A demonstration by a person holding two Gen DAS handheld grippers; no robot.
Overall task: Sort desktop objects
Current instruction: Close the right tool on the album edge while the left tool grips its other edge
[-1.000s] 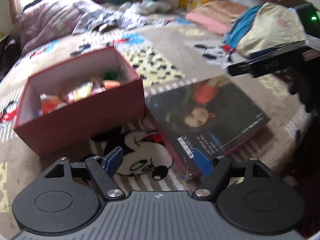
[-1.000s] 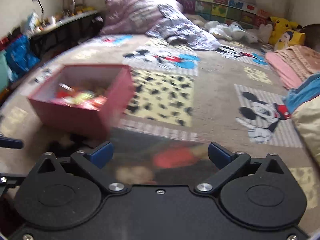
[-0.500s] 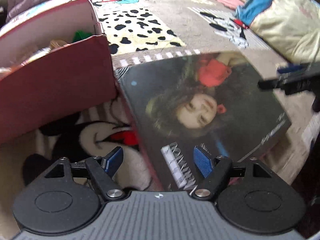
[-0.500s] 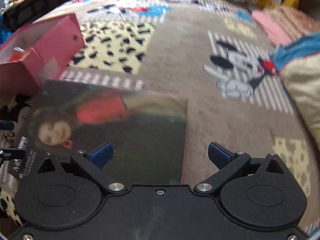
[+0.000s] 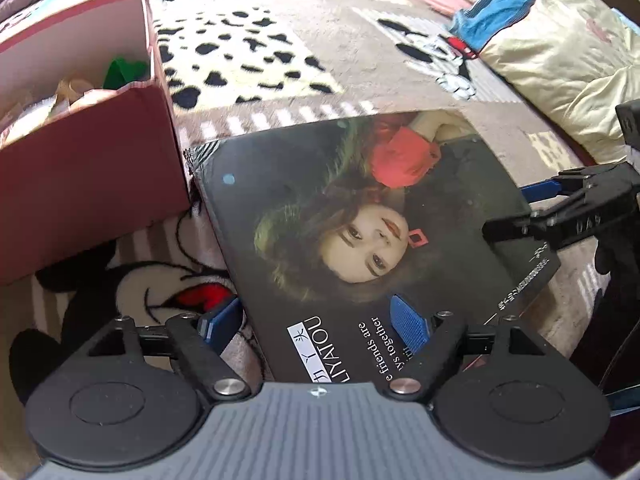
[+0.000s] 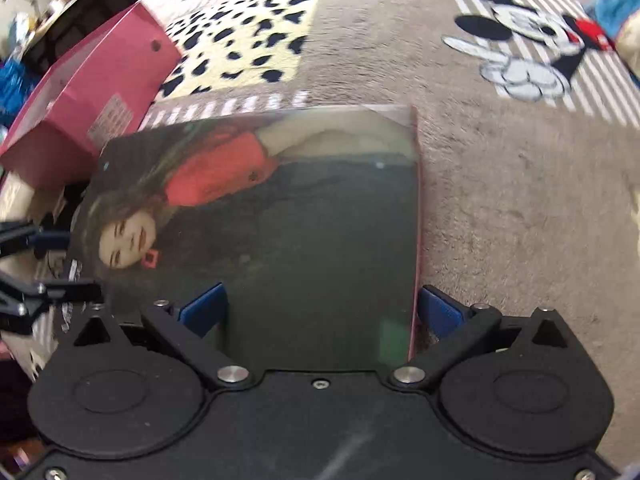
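Observation:
A flat dark box (image 5: 360, 216) with a woman's portrait and white lettering lies on the Mickey Mouse blanket; it also shows in the right wrist view (image 6: 280, 224). My left gripper (image 5: 320, 320) is open, its blue fingers straddling the box's near left corner, one finger beside its edge and one over the lid. My right gripper (image 6: 320, 308) is open, its fingers straddling the box's near right edge; it also shows in the left wrist view (image 5: 536, 208). A red open box (image 5: 92, 168) with several small items inside stands to the left.
The patterned blanket (image 6: 500, 184) covers the bed. A cream cushion (image 5: 560, 60) and blue cloth (image 5: 496, 12) lie at the right. The red box (image 6: 88, 100) stands close to the dark box's far left corner.
Both grippers have moved down and forward onto the dark box, from above it to straddling its near corners. Both stay open.

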